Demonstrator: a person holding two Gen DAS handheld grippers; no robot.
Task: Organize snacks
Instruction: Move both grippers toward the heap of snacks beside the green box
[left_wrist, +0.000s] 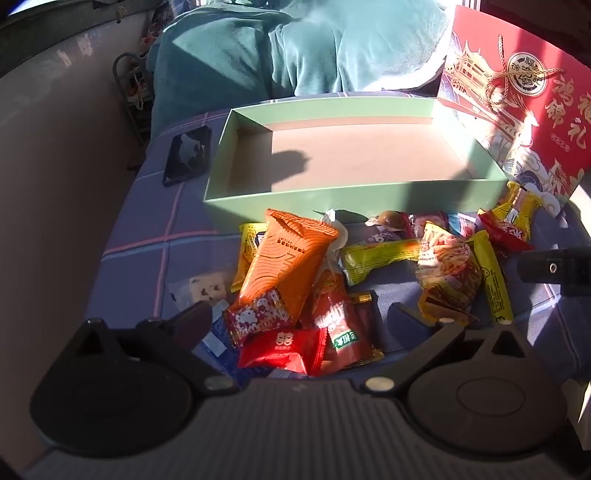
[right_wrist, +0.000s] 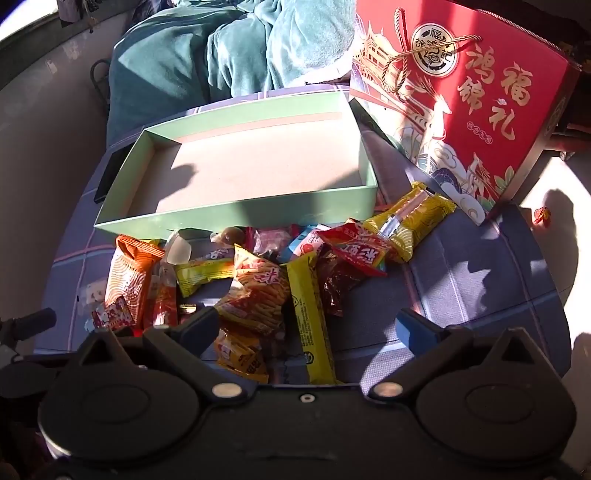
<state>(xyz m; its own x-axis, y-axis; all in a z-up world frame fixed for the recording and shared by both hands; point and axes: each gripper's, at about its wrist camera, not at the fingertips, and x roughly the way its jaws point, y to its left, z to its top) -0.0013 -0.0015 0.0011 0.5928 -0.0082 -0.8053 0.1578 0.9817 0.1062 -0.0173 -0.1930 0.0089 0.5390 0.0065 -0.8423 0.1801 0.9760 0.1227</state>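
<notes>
A pile of wrapped snacks lies on the blue checked cloth in front of an empty green box (left_wrist: 354, 192) (right_wrist: 236, 216). In the left wrist view an orange packet (left_wrist: 286, 264) and small red packets (left_wrist: 279, 350) lie between my fingers. My left gripper (left_wrist: 301, 317) is open just above them, holding nothing. In the right wrist view a crinkled noodle-snack bag (right_wrist: 255, 291) and a long yellow bar (right_wrist: 310, 321) lie between my fingers. My right gripper (right_wrist: 308, 325) is open and empty over the pile.
A red gift box (right_wrist: 476, 96) (left_wrist: 517, 99) stands upright at the back right, leaning by the green box. A black phone (left_wrist: 188, 155) lies left of the green box. A teal blanket (left_wrist: 295, 48) is bunched behind. The cloth's edge drops off at left.
</notes>
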